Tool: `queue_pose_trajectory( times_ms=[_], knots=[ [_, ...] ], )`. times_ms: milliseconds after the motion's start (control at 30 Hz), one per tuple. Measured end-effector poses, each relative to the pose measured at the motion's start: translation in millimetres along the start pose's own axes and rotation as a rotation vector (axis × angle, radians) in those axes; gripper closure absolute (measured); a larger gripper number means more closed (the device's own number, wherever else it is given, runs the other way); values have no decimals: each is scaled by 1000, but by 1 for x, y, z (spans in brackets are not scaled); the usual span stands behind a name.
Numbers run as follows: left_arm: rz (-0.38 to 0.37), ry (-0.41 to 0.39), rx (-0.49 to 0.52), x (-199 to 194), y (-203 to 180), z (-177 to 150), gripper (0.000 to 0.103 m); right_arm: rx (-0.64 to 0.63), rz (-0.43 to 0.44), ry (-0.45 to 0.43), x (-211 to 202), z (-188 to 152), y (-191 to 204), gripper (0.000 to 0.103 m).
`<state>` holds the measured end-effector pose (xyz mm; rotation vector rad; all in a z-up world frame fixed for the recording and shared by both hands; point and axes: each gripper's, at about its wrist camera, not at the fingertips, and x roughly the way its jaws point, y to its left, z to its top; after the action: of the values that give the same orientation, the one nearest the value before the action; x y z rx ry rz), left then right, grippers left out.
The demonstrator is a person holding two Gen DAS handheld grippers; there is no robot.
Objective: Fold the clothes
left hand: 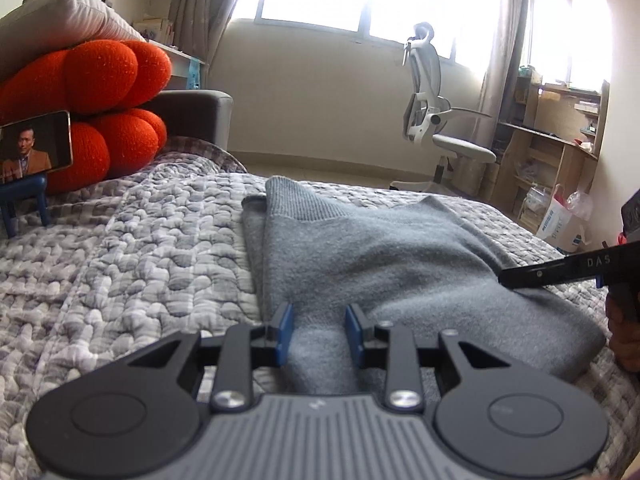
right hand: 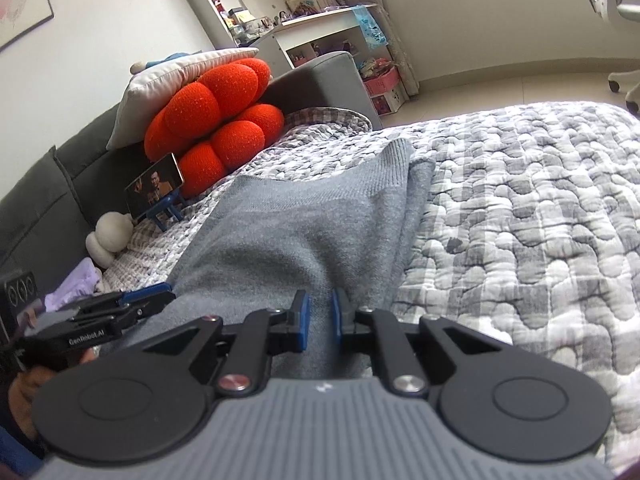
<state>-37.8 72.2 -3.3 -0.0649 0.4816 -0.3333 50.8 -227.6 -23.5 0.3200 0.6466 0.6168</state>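
Note:
A grey knit sweater (left hand: 380,248) lies folded lengthwise on the quilted bed (left hand: 140,260), its ribbed hem at the far end. My left gripper (left hand: 318,328) is shut on a bunched ridge of its near edge, with the fabric pinched between the blue pads. The right gripper (left hand: 520,276) reaches in from the right edge and touches the sweater's right side. In the right wrist view the right gripper (right hand: 320,316) pinches a narrow fold of the sweater (right hand: 288,232), the pads close together. To its left, the left gripper (right hand: 160,298) rests at the sweater's edge.
An orange knot cushion (left hand: 100,92) and a white pillow (left hand: 60,20) lean on the grey headboard. A phone on a blue stand (left hand: 36,148) and a white plush toy (right hand: 112,236) sit on the bed (right hand: 520,220). An office chair (left hand: 432,120) and wooden shelves (left hand: 560,140) stand beyond.

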Motion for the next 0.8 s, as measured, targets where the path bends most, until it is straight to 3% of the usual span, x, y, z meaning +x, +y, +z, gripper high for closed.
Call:
queue_pose_trajectory(
  times_ms=[300,533,800],
  knots=[
    [-18,-10,-20,-1,3,-2,72,-63,-43,-30,-3,-5,9,91],
    [-44,-22,-78,-3,12,-3,72,-43,-30,-32,-3,-5,5,91],
    [-32,-29,-75,-4,10,-5,72,-41,-31,-38,-3,-6,6,91]
  ],
)
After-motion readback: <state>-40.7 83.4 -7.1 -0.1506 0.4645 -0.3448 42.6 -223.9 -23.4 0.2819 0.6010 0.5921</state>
